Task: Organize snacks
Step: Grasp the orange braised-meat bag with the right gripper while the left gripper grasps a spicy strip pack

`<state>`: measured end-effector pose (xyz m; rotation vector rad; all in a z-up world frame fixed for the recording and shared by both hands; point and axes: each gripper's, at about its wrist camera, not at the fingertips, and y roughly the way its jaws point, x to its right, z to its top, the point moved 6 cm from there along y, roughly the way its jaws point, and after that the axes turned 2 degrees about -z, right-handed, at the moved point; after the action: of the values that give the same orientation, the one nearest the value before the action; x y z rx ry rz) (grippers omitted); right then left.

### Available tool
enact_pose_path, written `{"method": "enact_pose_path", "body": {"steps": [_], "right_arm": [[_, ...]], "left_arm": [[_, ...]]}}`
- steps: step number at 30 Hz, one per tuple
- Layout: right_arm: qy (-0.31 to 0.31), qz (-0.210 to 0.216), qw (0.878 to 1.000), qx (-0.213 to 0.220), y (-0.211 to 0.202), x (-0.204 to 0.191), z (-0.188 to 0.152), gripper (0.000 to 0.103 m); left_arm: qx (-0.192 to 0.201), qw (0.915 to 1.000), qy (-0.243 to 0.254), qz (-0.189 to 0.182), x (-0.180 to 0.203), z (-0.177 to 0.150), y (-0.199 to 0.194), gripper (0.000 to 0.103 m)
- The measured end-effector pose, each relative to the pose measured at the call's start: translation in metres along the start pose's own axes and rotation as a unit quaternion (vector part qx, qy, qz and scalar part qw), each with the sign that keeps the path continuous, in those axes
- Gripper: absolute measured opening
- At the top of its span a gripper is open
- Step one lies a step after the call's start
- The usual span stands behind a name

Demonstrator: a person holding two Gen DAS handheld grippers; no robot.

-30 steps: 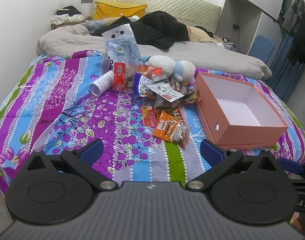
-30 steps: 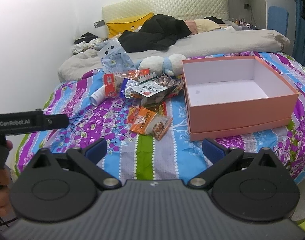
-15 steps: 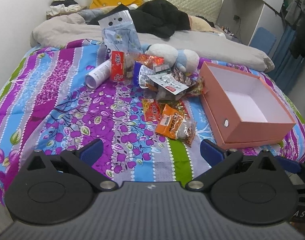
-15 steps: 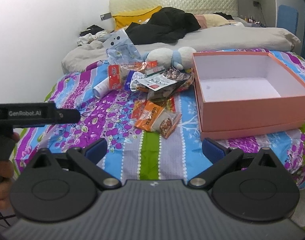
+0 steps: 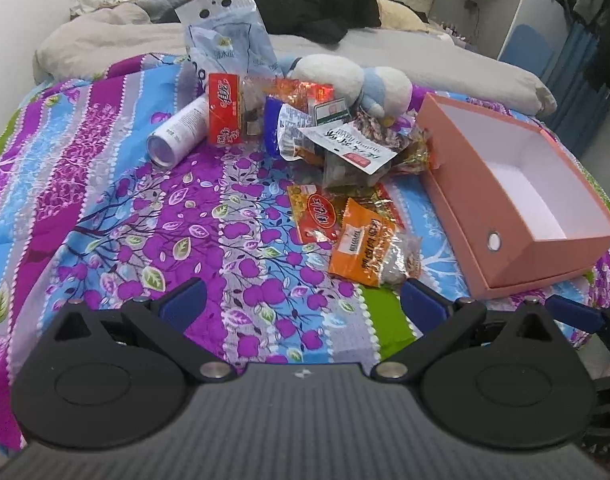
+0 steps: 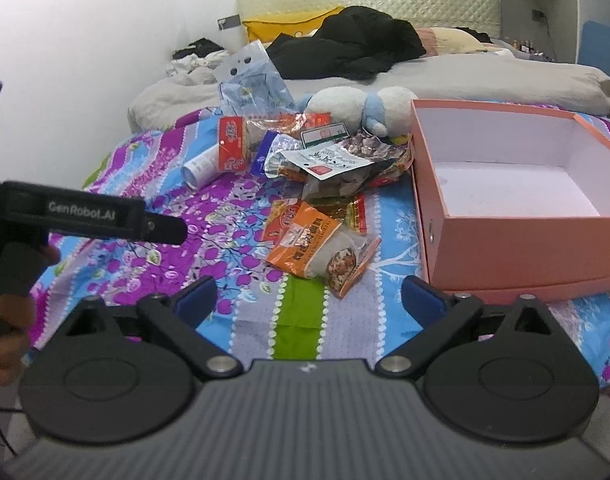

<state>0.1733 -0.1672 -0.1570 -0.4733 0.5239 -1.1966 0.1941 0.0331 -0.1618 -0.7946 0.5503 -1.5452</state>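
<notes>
Both grippers hovered above the near edge of a bed covered by a striped floral quilt (image 5: 105,184). The left gripper (image 5: 301,300) had its jaws spread wide and held nothing; the right gripper (image 6: 307,300) was likewise released and empty. In the right wrist view the left gripper's body showed at the left edge, gripped by the person's left hand (image 6: 9,312).

The snacks lay in a loose heap in the middle of the quilt. Nearest the grippers was an orange packet (image 5: 363,242), partly overlapping a red-and-yellow packet (image 5: 315,214) just behind it. Farther back sat a pile of wrappers topped by a white-labelled clear bag (image 5: 347,146), with a red packet (image 5: 224,108) leaning beside a white tube (image 5: 177,132) lying on its side. A tall pale-blue bag (image 5: 229,44) stood behind them, next to a white and blue plush toy (image 5: 357,84).

To the right of the heap, an open pink box (image 5: 465,200) rested on the quilt, its white interior bare.
</notes>
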Motion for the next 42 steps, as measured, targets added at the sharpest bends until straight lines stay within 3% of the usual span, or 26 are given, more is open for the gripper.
{"method": "enact_pose_path", "body": {"steps": [2, 7, 16, 29, 35, 38, 39, 42], "right_arm": [[-0.014, 0.008, 1.000, -0.001, 0.008, -0.002, 0.000, 0.097], [-0.051, 0.017, 0.999, -0.010, 0.032, -0.007, -0.003, 0.085], [-0.092, 0.021, 0.995, -0.020, 0.081, -0.010, -0.002, 0.084], [-0.183, 0.011, 0.982, -0.039, 0.158, -0.012, -0.003, 0.085], [-0.221, 0.036, 0.973, -0.050, 0.175, -0.008, -0.013, 0.088], [-0.207, 0.048, 0.976, -0.058, 0.176, -0.003, -0.013, 0.088], [-0.204, 0.047, 0.976, -0.060, 0.175, -0.002, -0.013, 0.084], [-0.209, 0.028, 0.976, -0.062, 0.172, 0.001, -0.010, 0.062]], "left_arm": [[-0.001, 1.0000, 0.001, -0.003, -0.003, 0.002, 0.012, 0.103], [-0.003, 0.9999, 0.010, -0.004, -0.011, 0.007, 0.040, 0.103], [0.002, 0.9995, -0.003, -0.031, -0.021, 0.035, 0.087, 0.103], [-0.045, 0.9938, -0.011, -0.101, -0.014, 0.059, 0.173, 0.103], [-0.066, 0.9894, -0.018, -0.128, -0.001, 0.066, 0.200, 0.103], [-0.072, 0.9884, -0.009, -0.134, 0.008, 0.070, 0.211, 0.103], [-0.073, 0.9882, -0.008, -0.134, 0.010, 0.071, 0.213, 0.103], [-0.075, 0.9891, -0.004, -0.127, 0.014, 0.073, 0.218, 0.103]]}}
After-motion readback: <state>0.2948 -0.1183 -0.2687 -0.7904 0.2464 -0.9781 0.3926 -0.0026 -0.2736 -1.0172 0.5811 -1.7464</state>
